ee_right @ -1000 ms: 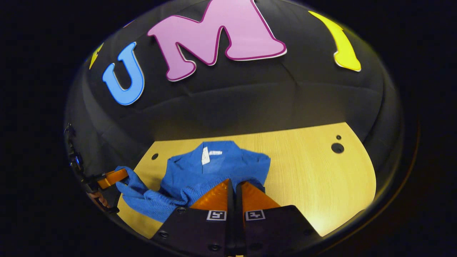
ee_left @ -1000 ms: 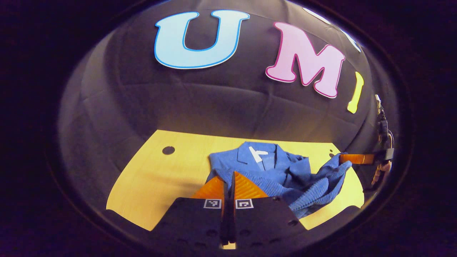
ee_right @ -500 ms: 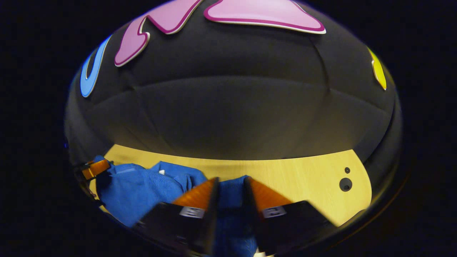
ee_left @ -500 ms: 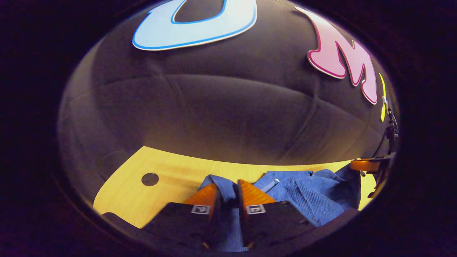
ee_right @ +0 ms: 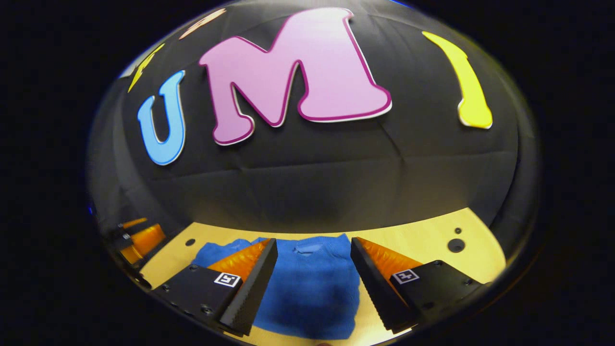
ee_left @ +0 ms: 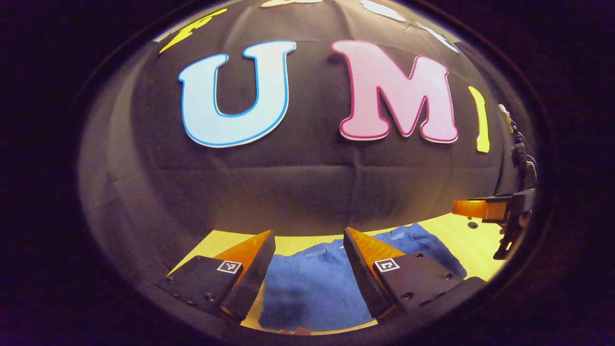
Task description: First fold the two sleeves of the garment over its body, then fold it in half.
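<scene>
A pale wooden table stands against the black cloth wall, warmly lit, with two small round holes near its far right corner.

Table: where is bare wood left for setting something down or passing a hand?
Bare table lies right of the blue garment, up to two dark holes and the far edge. Left of it, a narrower strip. The middle is crowded: garment under both open grippers' fingers.
</scene>
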`<action>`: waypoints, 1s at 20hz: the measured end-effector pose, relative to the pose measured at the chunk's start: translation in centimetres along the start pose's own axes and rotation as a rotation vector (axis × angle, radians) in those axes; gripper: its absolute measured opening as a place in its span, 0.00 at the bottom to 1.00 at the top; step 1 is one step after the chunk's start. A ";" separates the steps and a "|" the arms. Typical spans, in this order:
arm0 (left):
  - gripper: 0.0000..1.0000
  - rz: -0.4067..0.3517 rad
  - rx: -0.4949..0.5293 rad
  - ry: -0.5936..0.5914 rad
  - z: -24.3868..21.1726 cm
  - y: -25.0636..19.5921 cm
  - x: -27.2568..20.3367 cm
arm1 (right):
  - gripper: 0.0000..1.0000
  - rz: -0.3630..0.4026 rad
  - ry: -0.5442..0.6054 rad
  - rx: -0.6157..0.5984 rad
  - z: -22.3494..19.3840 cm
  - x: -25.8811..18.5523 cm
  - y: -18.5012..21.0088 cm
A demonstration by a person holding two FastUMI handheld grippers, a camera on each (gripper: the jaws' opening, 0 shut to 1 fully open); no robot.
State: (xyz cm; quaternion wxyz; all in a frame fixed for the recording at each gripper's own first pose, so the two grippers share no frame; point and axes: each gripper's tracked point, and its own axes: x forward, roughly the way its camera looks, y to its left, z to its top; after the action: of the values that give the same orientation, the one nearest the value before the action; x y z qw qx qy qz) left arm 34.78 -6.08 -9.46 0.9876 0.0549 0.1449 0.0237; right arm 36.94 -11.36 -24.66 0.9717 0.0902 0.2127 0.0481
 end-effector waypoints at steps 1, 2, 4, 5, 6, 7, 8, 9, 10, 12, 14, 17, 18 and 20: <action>0.83 -0.016 -0.020 -0.015 0.7 -0.9 -2.5 | 0.98 0.003 -0.021 -0.034 0.4 -1.7 0.6; 0.82 -0.031 -0.058 -0.037 1.1 -1.0 -4.8 | 0.98 0.010 -0.043 -0.064 1.1 -3.6 1.5; 0.82 -0.085 -0.118 -0.113 2.6 -2.7 -8.7 | 0.98 -0.001 -0.122 -0.136 3.2 -8.1 3.1; 0.82 -0.098 -0.131 -0.194 4.3 -3.0 -10.7 | 0.98 -0.013 -0.189 -0.170 4.8 -10.4 3.6; 0.80 -0.117 -0.123 -0.227 5.1 -3.1 -12.8 | 0.98 -0.009 -0.242 -0.191 6.2 -12.8 4.5; 0.80 -0.122 -0.107 -0.252 5.5 -3.0 -15.4 | 0.98 -0.004 -0.292 -0.201 7.3 -15.2 5.7; 0.80 -0.119 -0.081 -0.275 5.3 -2.5 -17.6 | 0.97 -0.005 -0.334 -0.207 8.2 -17.6 6.5; 0.80 -0.107 -0.055 -0.297 5.2 -1.8 -20.0 | 0.97 0.000 -0.373 -0.216 9.0 -20.0 7.3; 0.80 -0.084 -0.035 -0.308 4.9 -0.9 -22.1 | 0.96 0.004 -0.395 -0.228 9.3 -22.0 8.2; 0.80 -0.043 -0.039 -0.318 4.3 0.9 -26.1 | 0.96 0.000 -0.401 -0.250 8.8 -25.0 9.0; 0.80 -0.031 -0.092 -0.331 2.8 1.4 -30.0 | 0.96 0.011 -0.375 -0.252 7.3 -28.5 10.1; 0.80 -0.002 -0.122 -0.331 0.7 2.6 -35.0 | 0.96 0.055 -0.329 -0.250 4.4 -32.9 11.5; 0.80 0.002 -0.124 -0.333 0.1 2.6 -36.4 | 0.96 0.062 -0.318 -0.265 3.1 -35.0 12.3; 0.80 0.005 -0.120 -0.345 -0.7 2.8 -38.6 | 0.96 0.082 -0.295 -0.283 1.3 -37.3 13.4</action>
State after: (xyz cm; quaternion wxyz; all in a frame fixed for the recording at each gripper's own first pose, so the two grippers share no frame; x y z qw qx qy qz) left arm -2.43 -5.62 1.12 0.9993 -0.0006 -0.0283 0.0251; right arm 3.01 -3.36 -5.79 0.9926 -0.0323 0.0556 0.1031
